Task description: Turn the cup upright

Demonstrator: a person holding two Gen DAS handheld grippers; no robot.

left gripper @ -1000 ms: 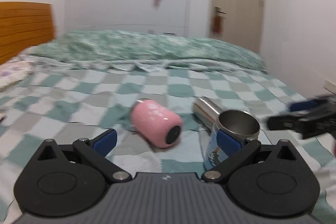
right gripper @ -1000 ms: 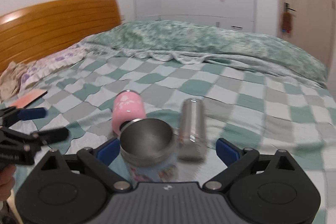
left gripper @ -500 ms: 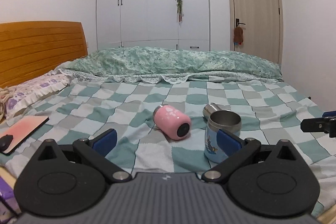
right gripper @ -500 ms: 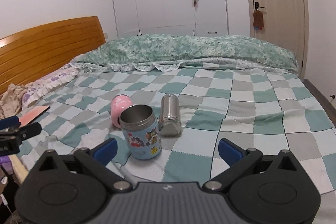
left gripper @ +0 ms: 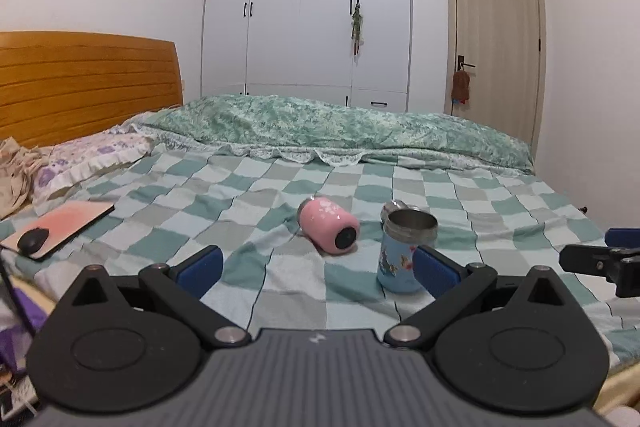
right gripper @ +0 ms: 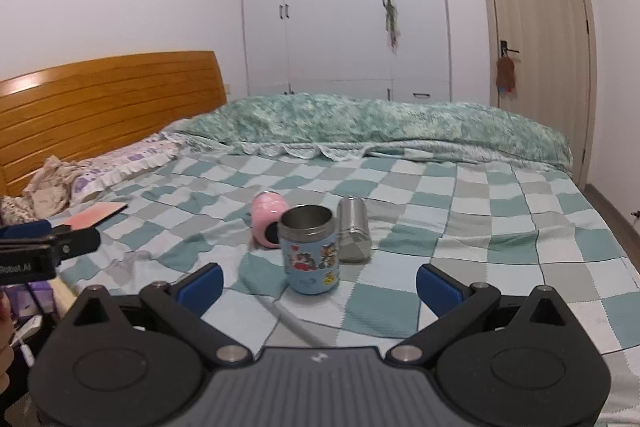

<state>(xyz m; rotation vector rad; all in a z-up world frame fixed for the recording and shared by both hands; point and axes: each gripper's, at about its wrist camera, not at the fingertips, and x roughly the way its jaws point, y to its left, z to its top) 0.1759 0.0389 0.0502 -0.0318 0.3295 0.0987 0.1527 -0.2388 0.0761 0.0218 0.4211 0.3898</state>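
A light blue cartoon-print cup (left gripper: 402, 251) (right gripper: 311, 250) stands upright on the checked bedspread, its steel mouth open upward. A pink cup (left gripper: 329, 229) (right gripper: 269, 219) lies on its side to its left. A plain steel cup (right gripper: 353, 235) lies on its side behind the blue one, only its rim (left gripper: 391, 205) showing in the left wrist view. My left gripper (left gripper: 318, 265) is open and empty, back from the cups. My right gripper (right gripper: 319, 281) is open and empty, the blue cup just beyond its fingers. Each gripper shows at the edge of the other's view.
A pink mouse pad (left gripper: 66, 223) with a black mouse (left gripper: 33, 239) lies at the bed's left edge. A floral pillow (left gripper: 86, 161) and wooden headboard (left gripper: 84, 83) are at left. A folded green quilt (left gripper: 340, 123) lies across the far side. Wardrobe and door stand behind.
Both grippers have pulled back and up from the cups, widening the view. The blue cup stays upright and free; the pink and steel cups have not moved.
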